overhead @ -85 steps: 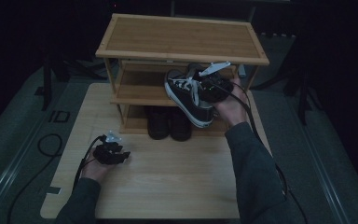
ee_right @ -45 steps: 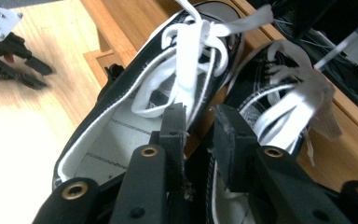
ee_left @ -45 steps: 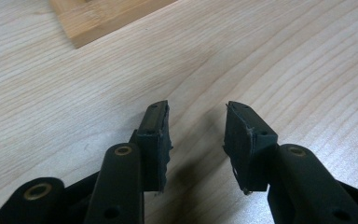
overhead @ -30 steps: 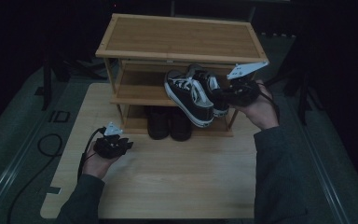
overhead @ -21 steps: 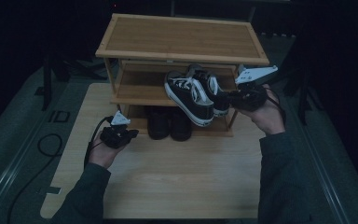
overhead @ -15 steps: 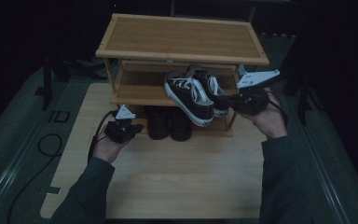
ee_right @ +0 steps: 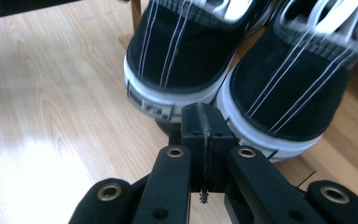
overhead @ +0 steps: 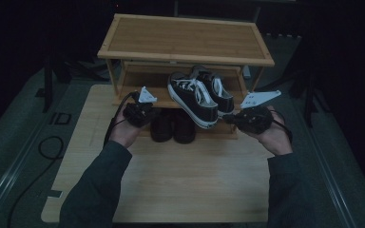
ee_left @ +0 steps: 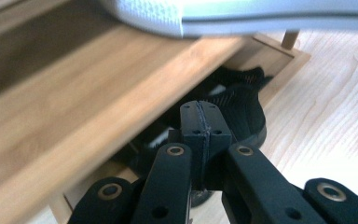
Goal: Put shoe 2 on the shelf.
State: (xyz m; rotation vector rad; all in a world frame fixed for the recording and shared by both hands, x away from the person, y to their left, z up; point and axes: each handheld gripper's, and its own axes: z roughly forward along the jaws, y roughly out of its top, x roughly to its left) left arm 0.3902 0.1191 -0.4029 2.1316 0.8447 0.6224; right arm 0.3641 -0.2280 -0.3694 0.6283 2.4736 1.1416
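A pair of black sneakers with white soles [overhead: 200, 95] stands on the middle shelf of a wooden shoe rack [overhead: 185, 40], heels overhanging the shelf's front edge. A pair of dark shoes [overhead: 173, 126] sits under that shelf. My left gripper [overhead: 147, 115] is shut and empty, raised in front of the rack's left half; its own view has the shut jaws [ee_left: 200, 119] before the dark shoes [ee_left: 242, 105]. My right gripper [overhead: 229, 117] is shut and empty, just right of the sneakers; in its view the jaws [ee_right: 204, 122] point at the two heels [ee_right: 177, 60].
The rack stands at the far end of a light wooden board [overhead: 180, 175]. Black cables [overhead: 47, 147] trail over the dark floor to the left. The rack's top shelf carries nothing.
My left hand has risen and moved forward from the board to the rack's left front. The right hand has sunk and drawn in beside the sneakers' heels.
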